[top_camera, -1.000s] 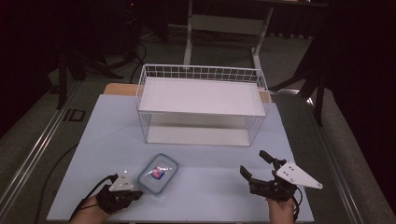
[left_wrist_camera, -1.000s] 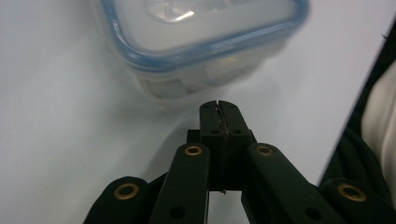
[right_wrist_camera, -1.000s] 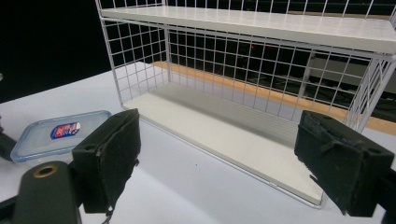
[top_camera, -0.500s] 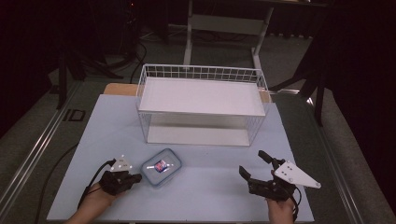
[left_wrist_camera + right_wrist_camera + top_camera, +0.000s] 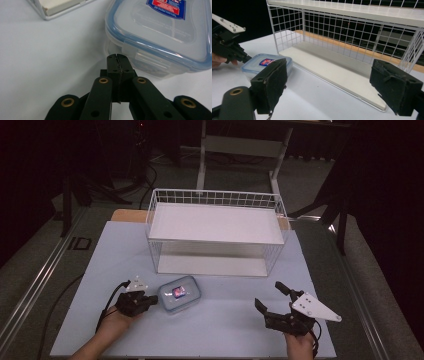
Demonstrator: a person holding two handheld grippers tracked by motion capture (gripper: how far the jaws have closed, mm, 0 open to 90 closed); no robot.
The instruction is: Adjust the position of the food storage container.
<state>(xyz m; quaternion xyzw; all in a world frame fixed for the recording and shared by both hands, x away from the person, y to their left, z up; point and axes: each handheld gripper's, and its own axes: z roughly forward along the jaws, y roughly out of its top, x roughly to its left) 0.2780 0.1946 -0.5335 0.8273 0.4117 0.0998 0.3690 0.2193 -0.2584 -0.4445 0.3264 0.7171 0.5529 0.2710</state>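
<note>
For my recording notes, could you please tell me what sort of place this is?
Probably a lab or studio bench set up for recording: a pale table surrounded by darkness, a white wire shelf rack, a small lidded plastic container, and cables on the floor.

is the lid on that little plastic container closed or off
Closed. The lid sits flat on the plastic container, and in the left gripper view its blue seal follows the rim and the side clip is folded down.

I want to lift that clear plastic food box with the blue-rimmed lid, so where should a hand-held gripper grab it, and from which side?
Probably across the two long sides of the clear plastic food box with the blue-rimmed lid, coming from above: it lies flat, and the side latch tabs give little to pinch.
</note>
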